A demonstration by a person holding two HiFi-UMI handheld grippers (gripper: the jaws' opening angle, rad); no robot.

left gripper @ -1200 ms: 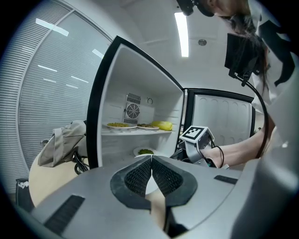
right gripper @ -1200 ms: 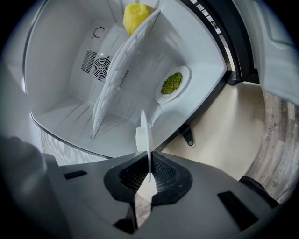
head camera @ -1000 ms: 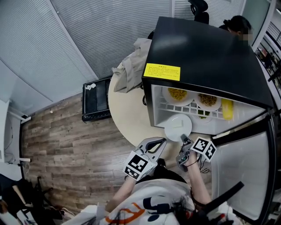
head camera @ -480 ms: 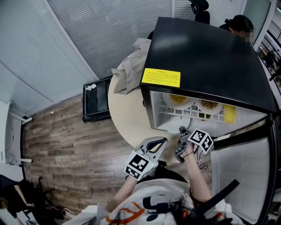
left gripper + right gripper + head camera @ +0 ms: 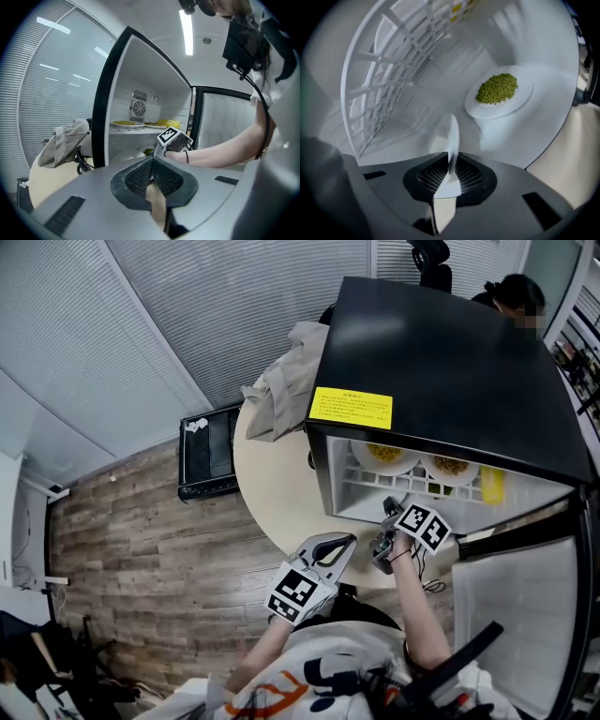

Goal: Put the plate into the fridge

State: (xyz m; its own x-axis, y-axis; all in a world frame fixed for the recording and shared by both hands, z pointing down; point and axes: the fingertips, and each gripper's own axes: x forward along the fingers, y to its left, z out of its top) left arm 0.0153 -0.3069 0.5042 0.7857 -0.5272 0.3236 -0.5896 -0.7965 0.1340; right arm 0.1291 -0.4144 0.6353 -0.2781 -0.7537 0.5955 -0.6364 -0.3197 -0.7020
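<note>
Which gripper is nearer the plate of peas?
Right. The right gripper, jaws just loosening on a white plate, is inside the fridge near the pea plate; the left gripper is outside.

The person wears a white shirt with short sleeves and an orange and dark print. The left gripper and the right gripper each have 2 grey jaws with black pads (their surface is a fine mesh). Each carries a marker cube with black and white squares. A thin black band circles the right wrist
</note>
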